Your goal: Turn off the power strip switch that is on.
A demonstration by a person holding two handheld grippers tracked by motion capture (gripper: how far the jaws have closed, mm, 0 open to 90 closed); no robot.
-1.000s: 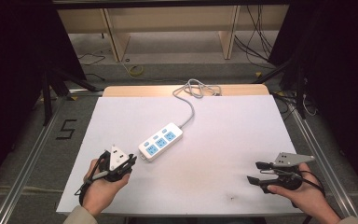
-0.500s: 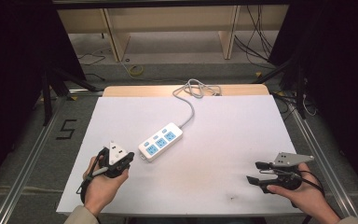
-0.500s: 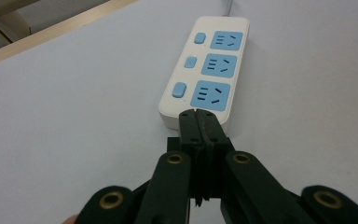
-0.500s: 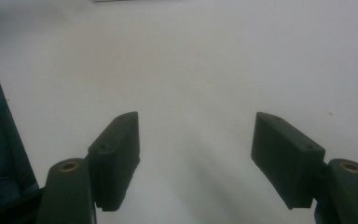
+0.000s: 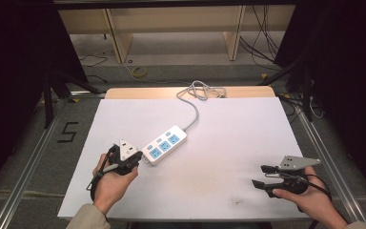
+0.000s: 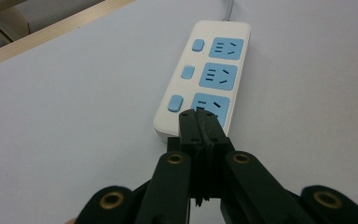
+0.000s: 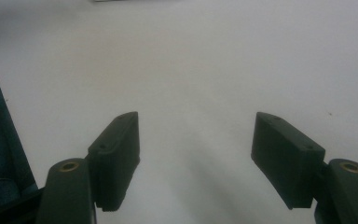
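A white power strip [image 5: 165,144] with three blue sockets and three blue switches lies slantwise on the white table top [image 5: 238,133]; its grey cable [image 5: 194,102] runs to the far edge. My left gripper [image 5: 140,159] sits just at the strip's near end, jaws shut with nothing between them. In the left gripper view the closed tips [image 6: 199,122] overlap the near end of the power strip [image 6: 205,79], beside the nearest socket. My right gripper [image 5: 258,175] rests at the front right of the table, open and empty; its fingers [image 7: 116,154] stand wide apart over bare white surface.
The cable coils in a loop [image 5: 202,89] at the table's far edge on a wooden board [image 5: 138,92]. Metal rails [image 5: 324,152] run along both sides of the table. Wooden shelving [image 5: 171,28] stands behind.
My left gripper has edged right toward the strip's near end. The right gripper has stayed still.
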